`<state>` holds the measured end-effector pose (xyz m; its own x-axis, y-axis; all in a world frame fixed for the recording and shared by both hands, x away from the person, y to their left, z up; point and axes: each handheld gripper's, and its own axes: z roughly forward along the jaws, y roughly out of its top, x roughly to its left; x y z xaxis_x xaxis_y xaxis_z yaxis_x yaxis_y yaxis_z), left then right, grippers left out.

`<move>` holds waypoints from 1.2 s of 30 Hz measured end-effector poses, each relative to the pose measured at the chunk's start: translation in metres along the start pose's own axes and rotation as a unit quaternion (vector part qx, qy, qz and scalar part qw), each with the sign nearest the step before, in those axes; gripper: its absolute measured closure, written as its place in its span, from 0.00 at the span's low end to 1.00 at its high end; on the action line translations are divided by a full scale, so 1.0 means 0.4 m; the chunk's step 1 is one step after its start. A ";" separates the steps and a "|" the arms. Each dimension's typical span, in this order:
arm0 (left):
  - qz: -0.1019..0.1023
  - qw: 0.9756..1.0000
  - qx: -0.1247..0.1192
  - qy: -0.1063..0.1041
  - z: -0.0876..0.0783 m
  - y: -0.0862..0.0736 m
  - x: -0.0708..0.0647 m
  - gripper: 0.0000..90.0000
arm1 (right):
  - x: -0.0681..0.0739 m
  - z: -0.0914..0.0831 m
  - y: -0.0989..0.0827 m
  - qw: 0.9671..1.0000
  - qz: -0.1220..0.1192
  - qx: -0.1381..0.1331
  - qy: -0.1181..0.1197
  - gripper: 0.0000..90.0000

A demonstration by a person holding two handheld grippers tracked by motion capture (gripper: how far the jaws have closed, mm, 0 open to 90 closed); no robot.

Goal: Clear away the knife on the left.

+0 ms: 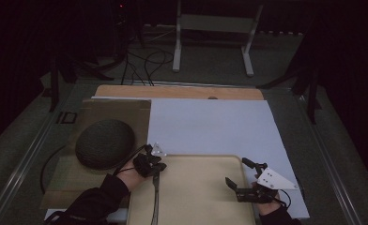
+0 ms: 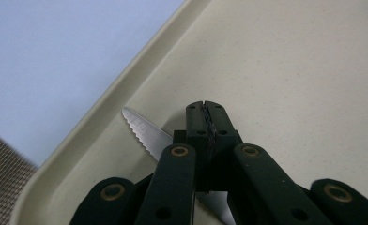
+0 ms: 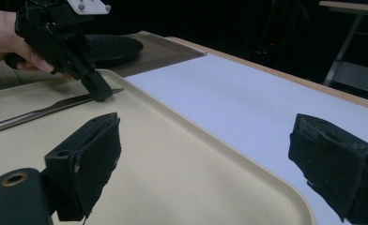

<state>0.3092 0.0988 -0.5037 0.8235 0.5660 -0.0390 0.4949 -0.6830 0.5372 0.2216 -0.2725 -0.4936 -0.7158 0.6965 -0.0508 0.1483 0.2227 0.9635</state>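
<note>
Dim light falls on a table covered with a white sheet [image 1: 210,126], a brown mat at its left carrying a dark round woven disc [image 1: 105,143]. Just right of that disc, the left gripper [image 1: 156,174] stands tip-down on a beige tray [image 1: 196,187], its jaws closed on a knife [image 2: 144,133]. Seen from the left gripper view, the knife is a thin silver blade with a serrated edge and a pointed tip, lying flat on the tray and passing under the pinched jaws near the tray's raised rim. From the right gripper view its long metal length runs away from the left gripper's tips. Well to the right, the right gripper [image 1: 236,176] hovers over the tray's right edge, jaws spread wide and empty.
</note>
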 end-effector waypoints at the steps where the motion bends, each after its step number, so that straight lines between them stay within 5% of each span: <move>1: -0.001 1.000 0.000 0.000 -0.001 -0.001 0.001 1.00 | 0.000 0.000 0.000 1.000 0.000 0.000 0.001 0.10; 7: 0.000 1.000 -0.004 0.005 -0.004 -0.003 0.003 1.00 | -0.001 0.000 0.000 1.000 0.000 -0.001 0.001 0.10; 18: 0.007 0.999 -0.049 0.007 -0.040 -0.005 0.011 1.00 | -0.004 -0.002 -0.002 1.000 0.003 -0.001 -0.004 0.10; 22: -0.010 0.998 -0.067 -0.007 -0.062 -0.012 0.024 0.92 | -0.006 -0.002 -0.002 1.000 0.006 -0.002 -0.005 0.10; 29: -0.009 0.996 -0.092 -0.020 -0.102 -0.030 0.039 0.78 | -0.006 -0.002 -0.001 1.000 0.004 -0.001 -0.005 0.10; 36: -0.019 0.991 -0.128 -0.031 -0.165 -0.071 0.066 0.64 | -0.006 -0.001 -0.001 1.000 0.003 -0.001 -0.005 0.10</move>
<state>0.2985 0.1637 -0.4646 0.8249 0.5545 -0.1099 0.4457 -0.5185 0.7297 0.2229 -0.2747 -0.4938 -0.7077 0.7049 -0.0471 0.1518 0.2168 0.9643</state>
